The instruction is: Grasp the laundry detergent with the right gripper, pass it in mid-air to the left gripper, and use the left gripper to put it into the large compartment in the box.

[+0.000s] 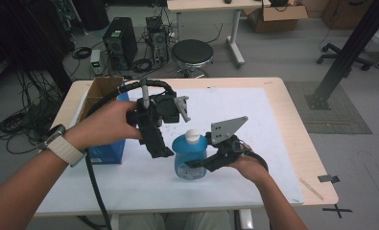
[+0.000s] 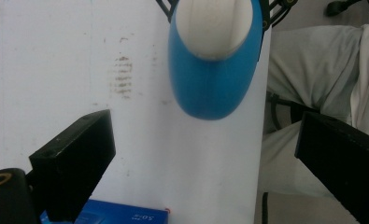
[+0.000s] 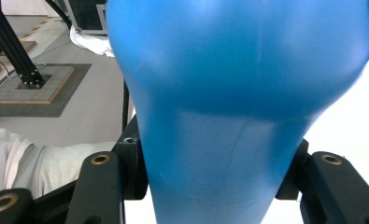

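Bottle: blue, white cap, upright on the tabletop near the person's edge.
Right tongs: clamped round the bottle's lower body, likely bracing it so it can't turn.
Left tongs: jaws wide apart, hanging just beside and above the cap, apparently lining up to grab it.
Box: blue, off to the left, out of play.

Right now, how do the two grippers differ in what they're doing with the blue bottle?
The right gripper is closed around the blue bottle, jaws pressing its sides; the left gripper holds nothing, jaws wide apart. The right gripper comes in low from the side, while the left gripper hangs above the table beside the bottle's white cap, pointing down. Both are black, hand-held, with a grey plate on top.
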Tool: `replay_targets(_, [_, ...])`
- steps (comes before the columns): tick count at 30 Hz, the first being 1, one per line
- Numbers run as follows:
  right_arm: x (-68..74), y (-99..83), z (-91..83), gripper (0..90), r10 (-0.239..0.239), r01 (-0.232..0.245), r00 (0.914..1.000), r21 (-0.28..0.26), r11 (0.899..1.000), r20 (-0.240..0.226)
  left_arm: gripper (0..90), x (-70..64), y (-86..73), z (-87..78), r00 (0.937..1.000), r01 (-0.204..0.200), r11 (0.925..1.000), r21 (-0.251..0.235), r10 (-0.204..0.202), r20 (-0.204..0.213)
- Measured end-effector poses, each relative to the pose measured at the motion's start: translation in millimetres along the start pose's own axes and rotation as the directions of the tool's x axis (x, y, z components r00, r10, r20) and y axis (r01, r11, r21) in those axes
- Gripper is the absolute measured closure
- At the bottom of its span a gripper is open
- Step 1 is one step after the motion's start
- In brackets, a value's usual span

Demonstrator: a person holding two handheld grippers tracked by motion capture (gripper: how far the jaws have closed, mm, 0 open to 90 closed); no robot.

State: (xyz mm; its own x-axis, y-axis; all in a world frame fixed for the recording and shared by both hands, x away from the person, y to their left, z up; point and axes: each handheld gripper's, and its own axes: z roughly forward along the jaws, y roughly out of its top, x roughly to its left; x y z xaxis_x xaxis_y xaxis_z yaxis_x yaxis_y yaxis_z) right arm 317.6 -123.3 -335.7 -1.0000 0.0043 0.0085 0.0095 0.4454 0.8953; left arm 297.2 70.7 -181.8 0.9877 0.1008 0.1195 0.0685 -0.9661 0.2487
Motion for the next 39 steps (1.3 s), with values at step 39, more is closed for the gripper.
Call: replay_targets(39, [-1.8,19.1,20.0,44.6,-0.023,0.024,0.9994,0.04,0.999,-0.025,5.8,4.8,12.6,31.4,0.999,0.0,0.9997,0.023,-0.001,0.044])
